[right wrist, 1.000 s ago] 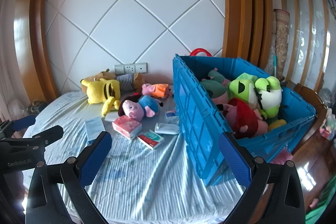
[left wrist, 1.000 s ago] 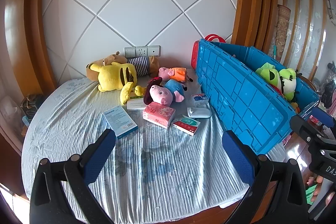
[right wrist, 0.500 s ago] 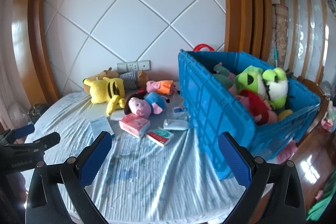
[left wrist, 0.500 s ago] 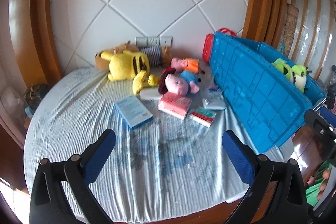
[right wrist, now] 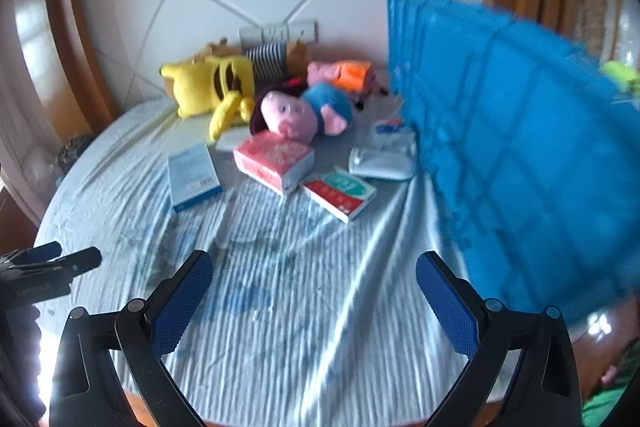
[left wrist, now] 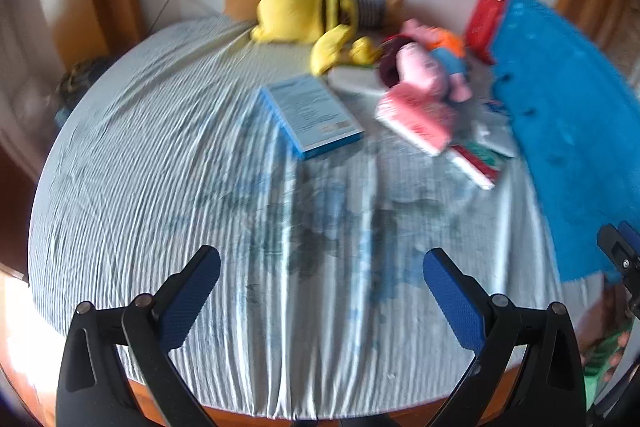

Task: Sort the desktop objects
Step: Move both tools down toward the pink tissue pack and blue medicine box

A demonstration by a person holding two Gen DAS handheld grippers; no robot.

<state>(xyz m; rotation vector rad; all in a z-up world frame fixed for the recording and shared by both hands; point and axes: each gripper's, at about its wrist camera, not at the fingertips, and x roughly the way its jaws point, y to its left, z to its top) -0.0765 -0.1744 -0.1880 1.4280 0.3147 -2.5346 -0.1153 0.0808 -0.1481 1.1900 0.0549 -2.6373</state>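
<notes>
Hovering: both tongs [left wrist: 322,283] [right wrist: 314,287] agape over ribbed cloth [right wrist: 280,307], boxy cartons.

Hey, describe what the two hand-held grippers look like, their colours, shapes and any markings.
Both look alike. The left hand-held gripper and the right hand-held gripper each have two black angular fingers with round rivets and blue pads textured with fine dots. Pale lettering, too blurred to read, marks the left one's black body in the right wrist view. No cables or sleeves show.
</notes>
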